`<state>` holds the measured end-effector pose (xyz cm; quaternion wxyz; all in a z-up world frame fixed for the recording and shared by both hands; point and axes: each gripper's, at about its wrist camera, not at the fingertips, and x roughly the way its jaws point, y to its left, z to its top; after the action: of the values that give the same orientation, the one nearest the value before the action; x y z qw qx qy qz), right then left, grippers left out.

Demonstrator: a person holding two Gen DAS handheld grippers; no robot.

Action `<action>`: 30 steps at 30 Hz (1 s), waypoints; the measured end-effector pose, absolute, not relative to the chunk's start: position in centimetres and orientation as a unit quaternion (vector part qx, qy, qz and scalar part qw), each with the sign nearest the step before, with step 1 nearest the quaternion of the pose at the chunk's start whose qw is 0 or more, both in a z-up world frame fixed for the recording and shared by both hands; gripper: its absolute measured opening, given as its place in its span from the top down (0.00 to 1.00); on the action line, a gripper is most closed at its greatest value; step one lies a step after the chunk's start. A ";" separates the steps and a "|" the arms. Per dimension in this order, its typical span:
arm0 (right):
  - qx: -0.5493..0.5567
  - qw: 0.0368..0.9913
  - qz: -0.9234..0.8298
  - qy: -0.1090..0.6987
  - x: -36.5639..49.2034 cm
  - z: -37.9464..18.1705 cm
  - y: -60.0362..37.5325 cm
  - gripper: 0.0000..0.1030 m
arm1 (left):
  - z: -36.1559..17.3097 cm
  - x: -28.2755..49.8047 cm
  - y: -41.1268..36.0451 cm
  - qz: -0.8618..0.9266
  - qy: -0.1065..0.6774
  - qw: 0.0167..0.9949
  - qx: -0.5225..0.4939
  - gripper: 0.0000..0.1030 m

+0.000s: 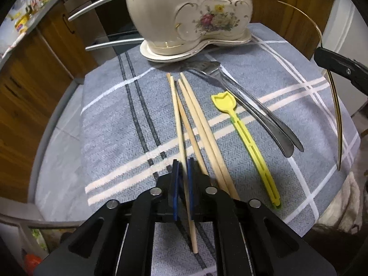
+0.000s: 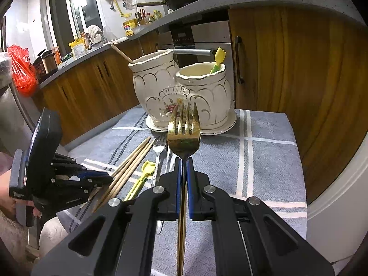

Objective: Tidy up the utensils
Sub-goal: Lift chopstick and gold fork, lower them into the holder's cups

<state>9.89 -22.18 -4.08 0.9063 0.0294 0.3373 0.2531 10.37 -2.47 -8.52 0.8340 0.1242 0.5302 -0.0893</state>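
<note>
A white floral ceramic holder (image 1: 188, 16) with two pots stands at the far end of the blue-grey cloth (image 1: 110, 119). Several wooden chopsticks (image 1: 195, 119), a yellow plastic pick (image 1: 243, 135) and two steel utensils (image 1: 253, 112) lie on the cloth. My left gripper (image 1: 183, 163) is shut on one chopstick (image 1: 181, 142). My right gripper (image 2: 183, 161) is shut on a gold fork (image 2: 184, 131), held above the cloth in front of the holder (image 2: 184, 92). The holder's left pot holds a chopstick (image 2: 120, 53), its right pot a yellow pick (image 2: 218, 59). The left gripper also shows in the right wrist view (image 2: 101, 177).
Wooden kitchen cabinets (image 2: 287, 69) and an oven with steel handles (image 1: 101, 2) stand behind the table. A grey countertop (image 2: 96, 50) carries bottles and a red bag (image 2: 21, 71). The cloth's edges drop off on the left and right.
</note>
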 end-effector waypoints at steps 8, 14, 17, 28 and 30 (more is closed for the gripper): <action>0.036 0.911 0.259 0.319 9.4 -3.2 -22.4 0.96 | -8.5 10.0 -2.8 -0.096 0.523 0.837 0.129 0.95; 0.044 0.919 0.257 0.296 9.0 -1.7 -23.1 0.96 | -6.0 8.5 -1.9 -0.106 0.478 0.866 0.102 0.95; 0.043 0.927 0.255 0.273 9.1 -0.6 -23.3 0.96 | -3.4 7.5 -2.0 -0.125 0.432 0.889 0.090 0.95; 0.037 0.954 0.228 0.191 12.1 4.4 -22.8 0.96 | 3.2 9.6 -2.1 -0.147 0.255 0.955 0.016 0.95; 0.029 0.956 0.229 0.182 12.4 4.9 -22.4 0.96 | 3.6 10.0 -2.2 -0.145 0.235 0.961 0.011 0.95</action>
<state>12.39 -22.39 4.87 0.9558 0.0290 0.1824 0.2287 10.03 -2.18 3.60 0.9611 0.0112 0.2351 -0.1448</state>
